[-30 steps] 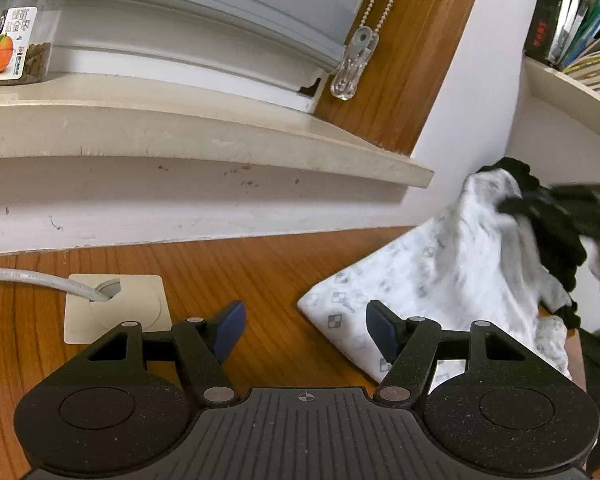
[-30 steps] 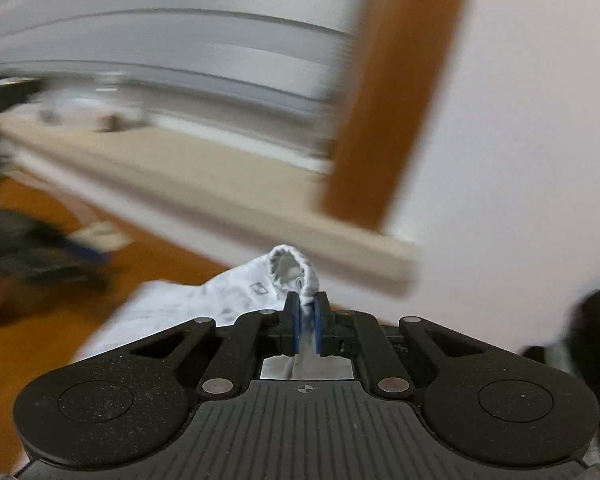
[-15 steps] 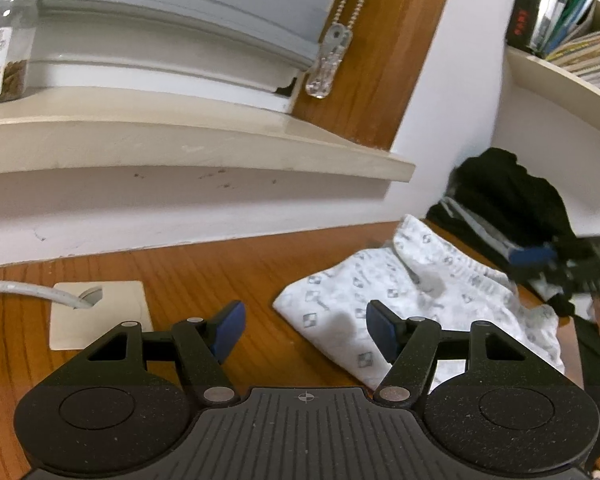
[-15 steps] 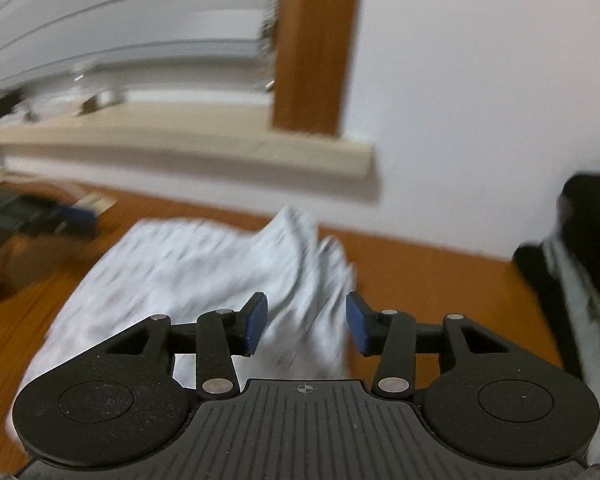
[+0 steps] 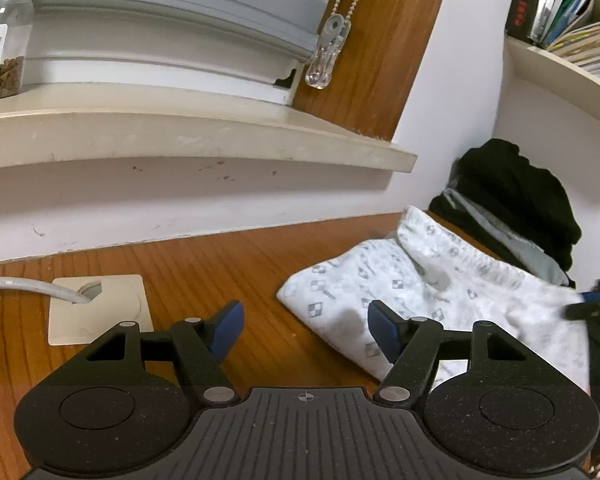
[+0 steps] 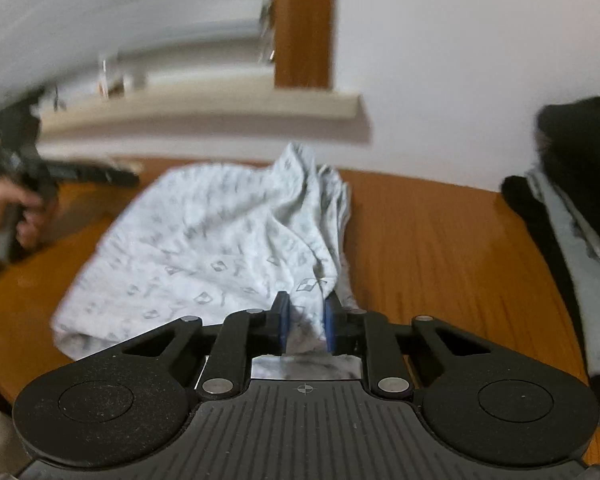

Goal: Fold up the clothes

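One white cotton garment with a small grey square print [image 6: 220, 240] lies on the orange-brown wooden table [image 6: 432, 248], spread mostly flat, with a bunched ridge of cloth standing up along its right side near the wall. In the left wrist view the same garment [image 5: 440, 292] lies to the right of the left gripper [image 5: 302, 326], whose blue-tipped tongs are spread wide and hold nothing; it hangs over bare wood just beside the near left corner of the cloth. The right gripper [image 6: 304, 322] has its tongs drawn close together around the near edge of the garment, with a fold of cloth between the pads, so I judge that it is pinching this edge or about to finish the pinch.

The step in hand seems to be taking hold of an edge for a fold. The next move calls for a firm grip on that edge and, probably, the free gripper taking another corner, so that the cloth goes over evenly.

Further right lies a pile of black and grey clothes [image 6: 572, 184]. A cream window sill [image 5: 188, 136] runs above the table, with a clear plastic bottle [image 5: 4, 60] on it.
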`<state>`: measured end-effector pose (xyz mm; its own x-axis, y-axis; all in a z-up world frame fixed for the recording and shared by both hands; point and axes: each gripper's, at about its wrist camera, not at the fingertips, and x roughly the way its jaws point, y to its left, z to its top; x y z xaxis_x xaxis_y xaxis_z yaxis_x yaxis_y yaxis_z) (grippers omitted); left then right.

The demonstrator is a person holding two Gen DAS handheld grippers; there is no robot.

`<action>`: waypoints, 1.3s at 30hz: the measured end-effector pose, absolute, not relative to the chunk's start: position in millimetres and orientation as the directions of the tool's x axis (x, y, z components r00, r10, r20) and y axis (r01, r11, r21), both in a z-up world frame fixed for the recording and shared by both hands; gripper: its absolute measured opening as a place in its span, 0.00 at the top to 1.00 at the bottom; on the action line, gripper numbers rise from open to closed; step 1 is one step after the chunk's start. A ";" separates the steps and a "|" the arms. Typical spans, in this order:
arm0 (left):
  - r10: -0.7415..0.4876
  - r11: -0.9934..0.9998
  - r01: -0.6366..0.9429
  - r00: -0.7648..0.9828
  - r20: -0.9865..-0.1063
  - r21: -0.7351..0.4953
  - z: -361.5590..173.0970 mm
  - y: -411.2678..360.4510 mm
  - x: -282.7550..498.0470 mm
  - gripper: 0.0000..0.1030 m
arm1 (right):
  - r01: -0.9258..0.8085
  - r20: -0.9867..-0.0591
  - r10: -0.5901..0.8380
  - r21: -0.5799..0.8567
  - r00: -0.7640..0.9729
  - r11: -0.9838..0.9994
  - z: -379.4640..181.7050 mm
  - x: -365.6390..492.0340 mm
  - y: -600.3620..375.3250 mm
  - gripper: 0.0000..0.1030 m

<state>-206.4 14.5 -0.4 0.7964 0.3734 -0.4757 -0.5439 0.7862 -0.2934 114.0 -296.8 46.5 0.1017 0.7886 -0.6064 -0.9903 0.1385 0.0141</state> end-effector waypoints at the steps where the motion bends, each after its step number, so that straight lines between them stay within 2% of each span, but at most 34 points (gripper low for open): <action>1: 0.370 0.787 -0.540 0.800 -0.473 -0.299 -0.1 15.1 -206.5 0.30 | -0.989 -0.607 0.789 0.029 0.096 0.143 47.0 116.1 -302.6 0.79; 3: 0.365 0.790 -0.534 0.803 -0.471 -0.300 0.1 14.6 -205.8 0.30 | -0.986 -0.641 0.761 0.040 0.098 0.160 38.0 119.1 -305.0 0.74; 6: 0.366 0.799 -0.532 0.801 -0.474 -0.282 -0.2 11.2 -204.1 0.30 | -0.985 -0.634 0.761 -0.007 0.138 0.173 34.6 115.0 -302.5 0.60; 11: 0.366 0.797 -0.534 0.800 -0.476 -0.284 -0.5 12.0 -204.4 0.30 | -0.988 -0.568 0.813 -0.004 0.129 0.154 47.2 110.7 -270.3 0.60; 18: 0.368 0.792 -0.538 0.798 -0.478 -0.289 -0.8 13.4 -204.9 0.30 | -0.993 -0.600 0.791 -0.065 0.121 0.102 30.6 106.6 -205.0 0.60; 20: 0.367 0.793 -0.537 0.798 -0.478 -0.288 -0.5 13.1 -204.9 0.30 | -0.990 -0.616 0.775 -0.083 0.141 0.114 23.9 109.6 -197.2 0.62; 21: 0.367 0.793 -0.537 0.798 -0.477 -0.287 -0.4 12.9 -204.9 0.30 | -0.987 -0.604 0.782 -0.074 0.156 0.140 25.7 114.0 -202.3 0.71; 22: 0.367 0.794 -0.536 0.799 -0.477 -0.286 0.0 12.7 -204.7 0.30 | -0.984 -0.592 0.787 -0.064 0.171 0.165 27.6 118.4 -207.3 0.98; 26: 0.369 0.797 -0.534 0.801 -0.472 -0.284 1.5 11.9 -204.6 0.30 | -0.964 -0.546 0.805 -0.021 0.233 0.265 35.0 136.1 -227.5 0.98; 29: 0.366 0.803 -0.528 0.803 -0.471 -0.277 2.1 10.2 -203.6 0.30 | -0.955 -0.577 0.787 0.040 0.217 0.293 28.3 152.1 -236.2 0.97; 31: 0.365 0.808 -0.525 0.803 -0.471 -0.268 1.8 8.3 -202.9 0.30 | -0.956 -0.589 0.775 0.014 0.229 0.293 22.2 149.7 -238.9 0.93; 34: 0.362 0.816 -0.520 0.800 -0.479 -0.252 0.5 5.5 -199.7 0.30 | -0.954 -0.559 0.786 -0.030 0.264 0.300 24.5 137.9 -243.8 0.83; 39: 0.358 0.833 -0.506 0.801 -0.480 -0.224 0.5 -1.7 -194.6 0.30 | -0.974 -0.497 0.841 -0.035 0.213 0.225 34.6 110.8 -251.0 0.76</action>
<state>-194.6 -1.7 0.5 0.8011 0.3576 -0.4800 -0.5060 0.8329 -0.2240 110.8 -251.0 34.6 0.2128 0.8411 -0.4973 -0.9736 0.2254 -0.0355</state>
